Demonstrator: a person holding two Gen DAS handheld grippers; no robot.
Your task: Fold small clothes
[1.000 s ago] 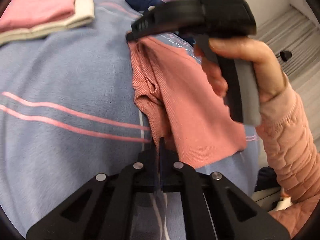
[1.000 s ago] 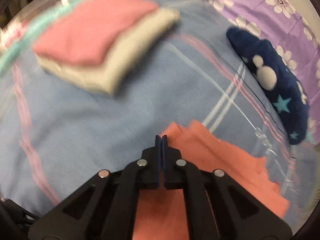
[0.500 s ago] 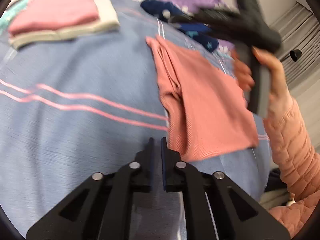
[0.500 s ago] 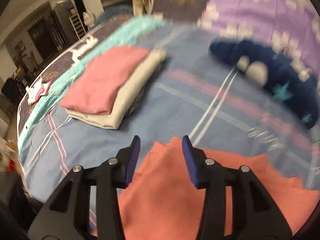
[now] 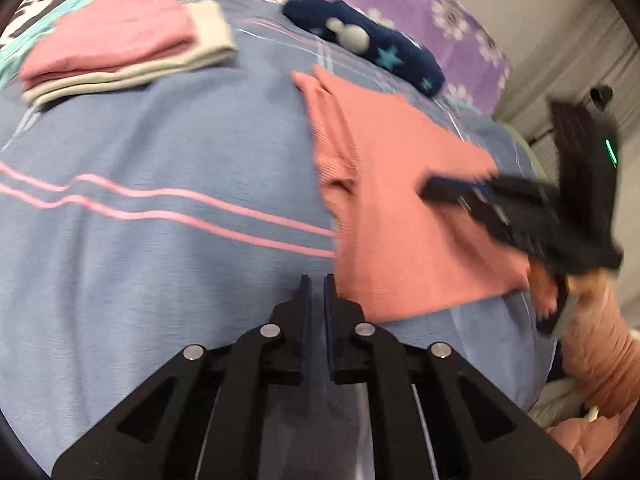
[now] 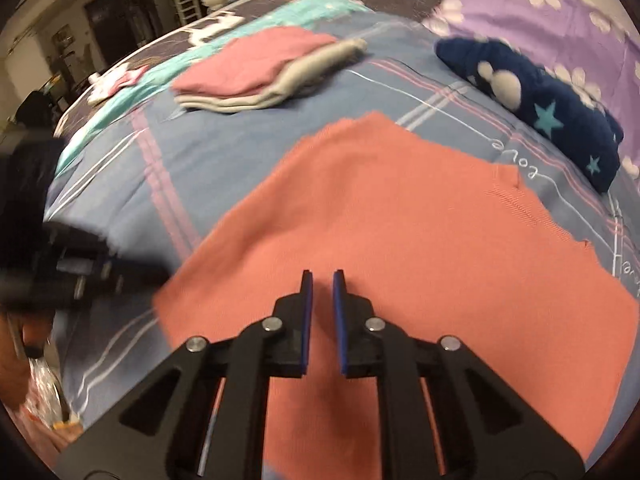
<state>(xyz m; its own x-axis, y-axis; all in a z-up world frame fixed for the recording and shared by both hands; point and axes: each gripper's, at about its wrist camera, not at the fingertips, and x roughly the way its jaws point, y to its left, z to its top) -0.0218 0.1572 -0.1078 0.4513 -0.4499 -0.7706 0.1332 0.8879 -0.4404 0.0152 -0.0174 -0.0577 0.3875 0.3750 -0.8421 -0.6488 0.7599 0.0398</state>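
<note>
A salmon-pink garment lies flat, partly folded, on the blue striped bedsheet; it also fills the right wrist view. My left gripper hovers at the garment's near left corner, jaws slightly apart and empty. My right gripper is over the garment's near part, jaws slightly apart and empty; it shows blurred in the left wrist view. The left gripper shows blurred at the left in the right wrist view.
A folded stack of a pink garment on a cream one lies far left. A crumpled navy garment with stars lies far right, by a purple floral cover. The bed edge is at the right.
Both grippers let go of the salmon garment and pulled back toward me. The right gripper opened, then narrowed, and moved from the garment's far corner to its near part. The garment lies flat.
</note>
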